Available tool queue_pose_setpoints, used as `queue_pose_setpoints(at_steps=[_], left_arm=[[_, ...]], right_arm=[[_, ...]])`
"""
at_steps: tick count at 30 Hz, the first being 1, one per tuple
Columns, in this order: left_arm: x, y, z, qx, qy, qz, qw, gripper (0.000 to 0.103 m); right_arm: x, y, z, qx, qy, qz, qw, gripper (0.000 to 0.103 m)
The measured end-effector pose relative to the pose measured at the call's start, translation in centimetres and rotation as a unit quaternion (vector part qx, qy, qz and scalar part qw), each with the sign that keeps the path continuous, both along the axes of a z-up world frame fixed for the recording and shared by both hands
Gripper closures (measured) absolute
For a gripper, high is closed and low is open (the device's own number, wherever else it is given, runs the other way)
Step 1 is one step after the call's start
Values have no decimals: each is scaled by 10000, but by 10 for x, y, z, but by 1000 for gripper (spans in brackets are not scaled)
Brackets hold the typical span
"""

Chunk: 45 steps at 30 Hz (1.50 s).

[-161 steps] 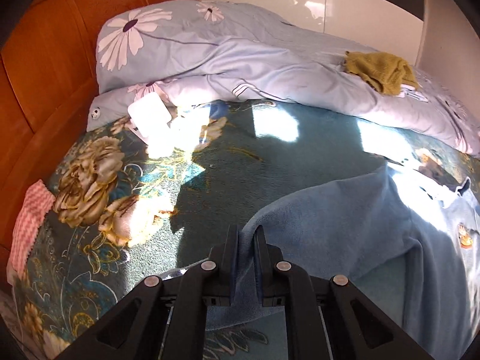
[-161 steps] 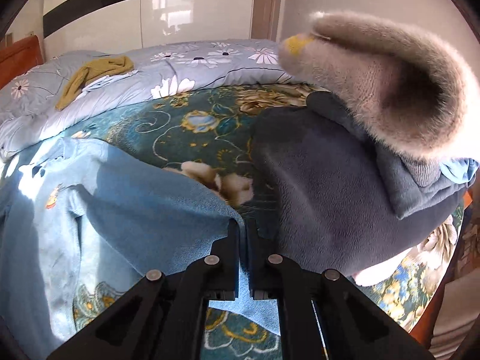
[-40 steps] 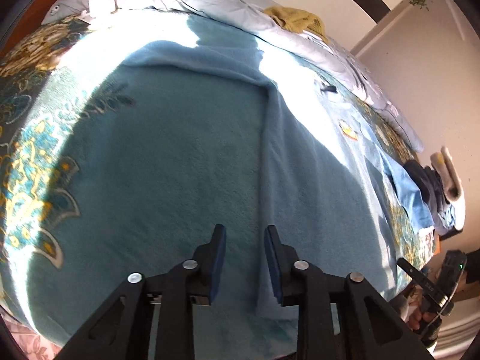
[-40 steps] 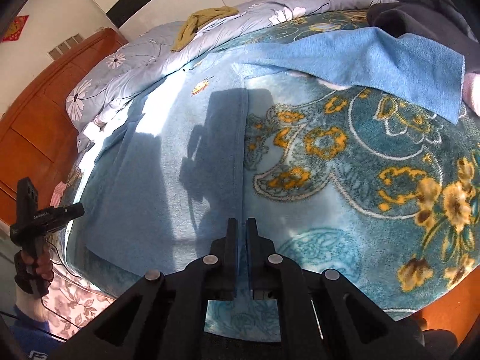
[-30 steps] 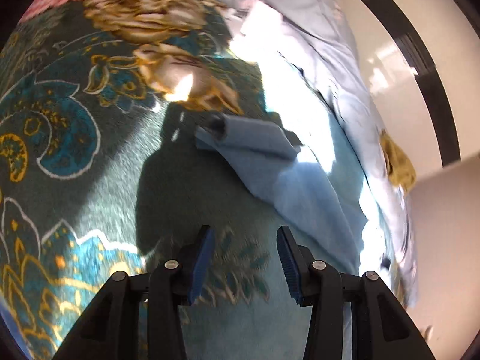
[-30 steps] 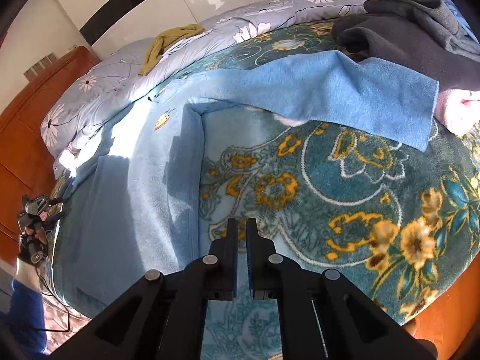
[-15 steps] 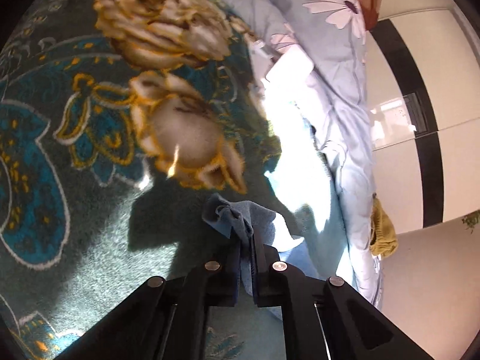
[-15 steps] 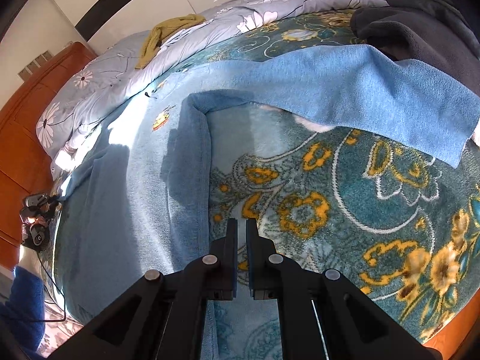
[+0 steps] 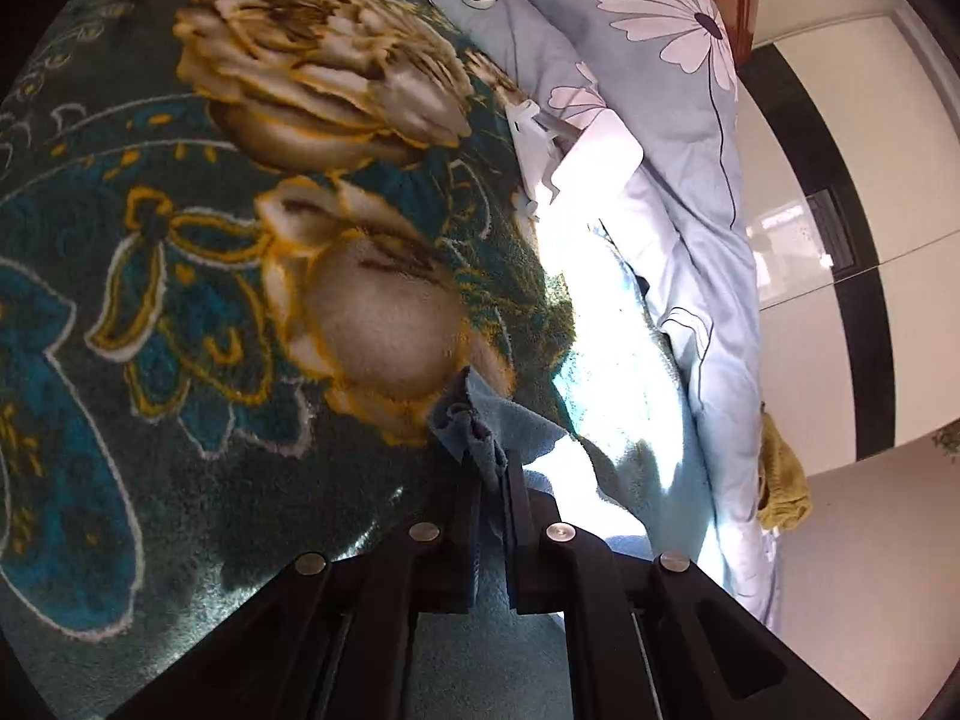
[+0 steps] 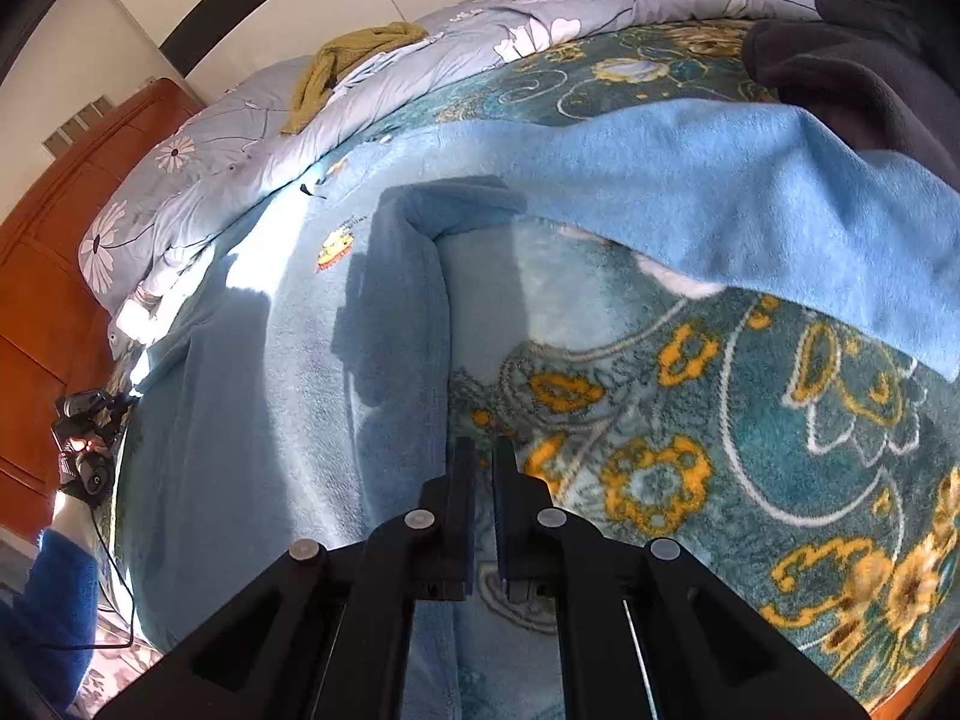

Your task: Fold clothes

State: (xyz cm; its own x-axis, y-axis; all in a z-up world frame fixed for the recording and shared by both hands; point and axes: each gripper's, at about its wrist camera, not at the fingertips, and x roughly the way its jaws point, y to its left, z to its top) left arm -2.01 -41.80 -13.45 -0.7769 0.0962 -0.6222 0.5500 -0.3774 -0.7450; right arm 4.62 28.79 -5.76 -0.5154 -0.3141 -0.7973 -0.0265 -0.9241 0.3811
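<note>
The work surface is a bed covered by a teal floral blanket (image 10: 690,480), with a wooden headboard (image 10: 48,276) and pale walls behind.

Nearest in the left wrist view, the left hand-held gripper (image 9: 493,468) has its jaws closed to a narrow slot on a bunched sleeve end of the light blue fleece garment (image 10: 270,390). In the right wrist view, the right hand-held gripper (image 10: 483,450) shows its jaws nearly together just beside the garment's right side edge; whether cloth sits between them cannot be told.

The step in hand appears to be the sleeve fold: the left sleeve end is gripped and ready to be carried inward across the body. The next move calls for lifting the sleeve clear of the blanket and laying it flat without dragging the body panel.

The garment lies spread flat across the bed, front up, with a small printed motif (image 10: 333,249) on the chest. Its right sleeve (image 10: 750,198) extends outward toward a dark grey garment (image 10: 852,66). Farther back lie a flowered duvet (image 10: 420,72) and a mustard cloth (image 10: 348,54).
</note>
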Motion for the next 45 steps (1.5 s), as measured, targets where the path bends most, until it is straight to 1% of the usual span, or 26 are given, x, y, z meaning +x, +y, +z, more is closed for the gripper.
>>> queue_pose_setpoints(at_steps=[1,2,3,4,5,7,10,11,12,14,16,19,21,22,24,27,29,31,32,33,37,38,40,42,44,45], left_arm=[[4,0,0,99,58,-17,9999,81],[7,1,-1,172,142,-28,9997,65],[9,3,0,200,258,-44,9995,60],[10,6,1,187,314,-50,9993,59],[8,9,3,116,305,-73,9994,57],[3,15,7,-77,252,-143,9996,56],[-6,24,11,-494,-66,-133,9987,62],[-8,25,12,-643,-191,-87,9977,72],[-10,27,14,-792,-312,-65,9963,86],[-13,30,19,-1085,-462,-100,9930,88],[-14,36,32,-1368,-364,-215,9897,95],[-17,41,60,-1716,72,-348,9845,96],[-12,40,79,-1864,370,-168,9816,96],[-10,37,79,-1853,332,-84,9821,97],[-8,29,68,-1750,70,59,9845,96],[6,20,35,-1131,25,194,9934,98],[15,14,12,-676,25,276,9973,99],[24,9,-6,-276,90,341,9990,95],[28,9,-9,-134,190,356,9991,95],[30,9,-10,-77,235,356,9991,95],[26,15,-7,-178,182,319,9992,95],[24,17,-5,-220,144,314,9992,98],[18,21,5,-387,121,366,9985,98],[11,28,24,-579,254,362,9973,100],[-2,43,55,-884,511,133,9947,100],[-10,55,73,-1088,670,-53,9918,100]], right_arm=[[-6,-4,2,-16,41,64,10000,99],[-12,-9,3,-24,67,152,9999,99],[-19,-15,2,-37,82,249,9996,99],[-26,-22,0,-56,78,361,9993,99],[-33,-29,-2,-76,75,474,9988,99],[-44,-40,-8,-77,6,630,9980,99],[-52,-48,-16,-55,-61,671,9977,98],[-52,-47,-16,-95,-56,643,9979,99],[-53,-45,-16,-145,-57,609,9980,99],[-52,-43,-17,-209,-63,563,9982,98],[-52,-41,-19,-257,-68,547,9982,99],[-52,-41,-19,-274,-90,551,9981,98],[-53,-42,-19,-254,-92,567,9980,98],[-53,-42,-19,-253,-88,569,9980,98],[-52,-41,-20,-298,-74,546,9980,98],[-50,-38,-22,-405,-64,492,9979,98],[-51,-38,-22,-408,-73,501,9979,98],[-51,-39,-21,-341,-84,537,9979,98],[-51,-40,-20,-303,-86,556,9980,98],[-51,-41,-20,-278,-89,567,9980,98],[-52,-41,-21,-301,-103,547,9980,98],[-52,-41,-21,-301,-105,546,9980,98],[-52,-41,-21,-294,-109,546,9980,98],[-52,-41,-20,-283,-112,557,9980,98],[-52,-41,-19,-284,-121,565,9979,98],[-52,-41,-19,-286,-126,566,9979,98]])
